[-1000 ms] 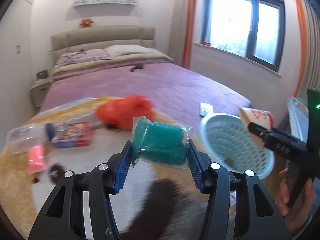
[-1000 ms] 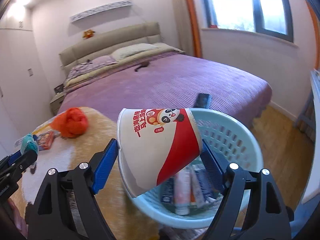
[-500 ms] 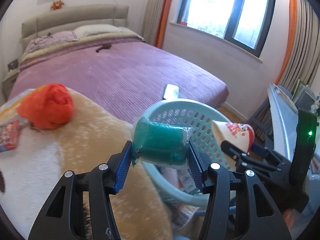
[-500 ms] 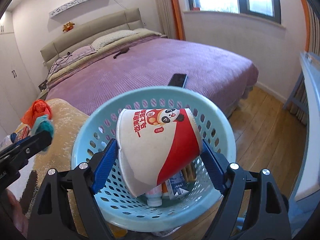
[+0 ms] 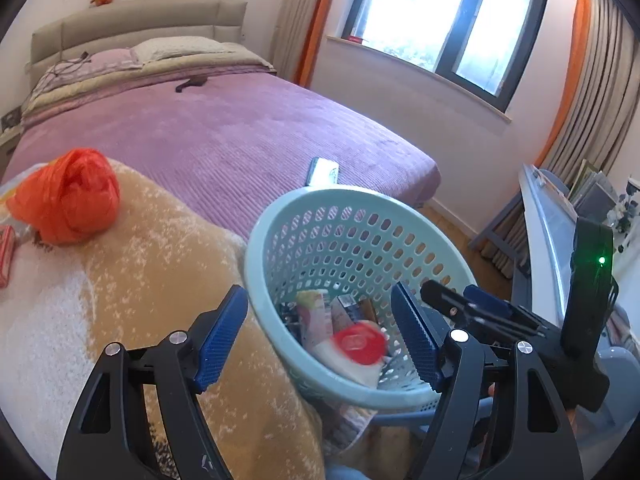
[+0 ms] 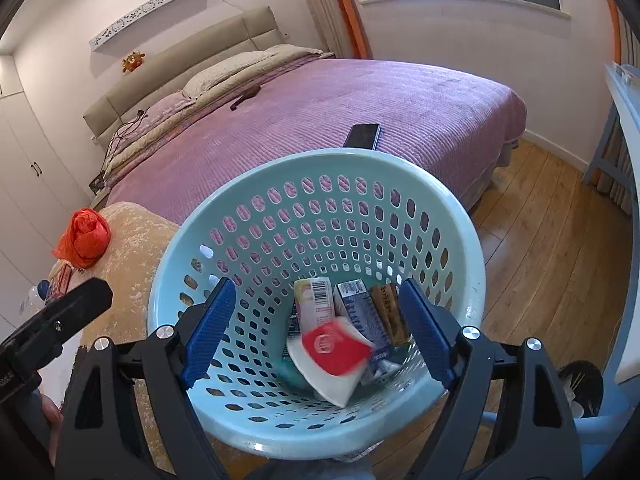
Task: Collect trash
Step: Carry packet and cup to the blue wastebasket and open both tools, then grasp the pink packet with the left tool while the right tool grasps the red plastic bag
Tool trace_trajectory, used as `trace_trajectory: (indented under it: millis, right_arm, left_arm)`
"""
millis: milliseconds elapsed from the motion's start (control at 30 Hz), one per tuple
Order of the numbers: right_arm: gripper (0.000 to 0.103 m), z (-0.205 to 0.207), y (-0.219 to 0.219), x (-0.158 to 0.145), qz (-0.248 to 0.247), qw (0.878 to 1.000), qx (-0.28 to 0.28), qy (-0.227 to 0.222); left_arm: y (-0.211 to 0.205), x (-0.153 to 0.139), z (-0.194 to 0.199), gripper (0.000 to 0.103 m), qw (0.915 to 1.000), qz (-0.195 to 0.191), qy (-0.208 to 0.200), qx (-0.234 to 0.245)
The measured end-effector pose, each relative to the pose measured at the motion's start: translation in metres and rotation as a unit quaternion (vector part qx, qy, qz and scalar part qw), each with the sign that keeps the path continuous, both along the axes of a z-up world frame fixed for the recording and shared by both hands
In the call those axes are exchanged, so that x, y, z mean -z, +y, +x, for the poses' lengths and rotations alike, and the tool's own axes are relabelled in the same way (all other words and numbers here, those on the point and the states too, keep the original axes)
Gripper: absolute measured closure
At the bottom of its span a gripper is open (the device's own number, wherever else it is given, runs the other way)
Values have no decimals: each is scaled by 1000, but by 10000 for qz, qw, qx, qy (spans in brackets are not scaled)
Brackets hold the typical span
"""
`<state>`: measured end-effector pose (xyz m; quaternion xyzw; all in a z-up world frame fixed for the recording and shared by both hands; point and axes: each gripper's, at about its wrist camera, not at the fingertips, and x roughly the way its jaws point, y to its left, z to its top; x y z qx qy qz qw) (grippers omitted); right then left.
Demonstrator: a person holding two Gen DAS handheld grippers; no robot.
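Trash lies at the bottom of the pale blue perforated basket (image 6: 320, 160): a red-and-white paper cup (image 6: 334, 354), blurred, rests on its side on top of the heap, with a teal wrapped bundle (image 6: 290, 376) showing partly beneath it. Behind the cup stand a pink-and-white carton (image 6: 316, 304), a dark blue carton (image 6: 360, 312) and a brown packet (image 6: 390, 312), all leaning against the far inner wall.

Above the basket's mouth the right gripper (image 6: 320, 328) hangs with its blue pads spread wide and nothing between them; the cup lies below, clear of both pads. The left gripper (image 5: 324, 336) is at the basket's near-left rim, one finger over the blanket and the other over the basket's inside. Its jaws have just been opening and hold nothing.

Outside the basket, a beige and white fleece blanket (image 5: 160, 280) is touching its left side. A crumpled orange plastic bag (image 5: 68, 196) sits on that blanket, well apart from the basket, with a red box (image 6: 62, 280) just beside it. Behind the basket stretches a bed with a purple cover (image 6: 360, 112), where a dark phone (image 6: 362, 136) lies near the foot edge. Wooden floor (image 6: 540, 260) shows to the right.
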<state>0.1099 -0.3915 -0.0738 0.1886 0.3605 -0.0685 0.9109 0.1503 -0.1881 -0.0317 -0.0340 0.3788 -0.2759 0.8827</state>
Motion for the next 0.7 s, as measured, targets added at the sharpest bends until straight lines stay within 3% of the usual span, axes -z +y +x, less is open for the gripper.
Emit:
trace_trajectory:
  millis: [400,567,700]
  right_arm:
    - [23,-4,44,-28,-223,9980,-494,-316]
    - [23,2,79,-35,-302,9951,-867,-373]
    - [23,9,107,-39,-290,9917,-1180,-416]
  left_arm:
    - [61,-21,-25,31,9983,-291,-207,-467]
    - [107,-27,-29,31,9946,-249,-276,-971]
    - [155,-31,-28,31,9864,16,-349,-1606]
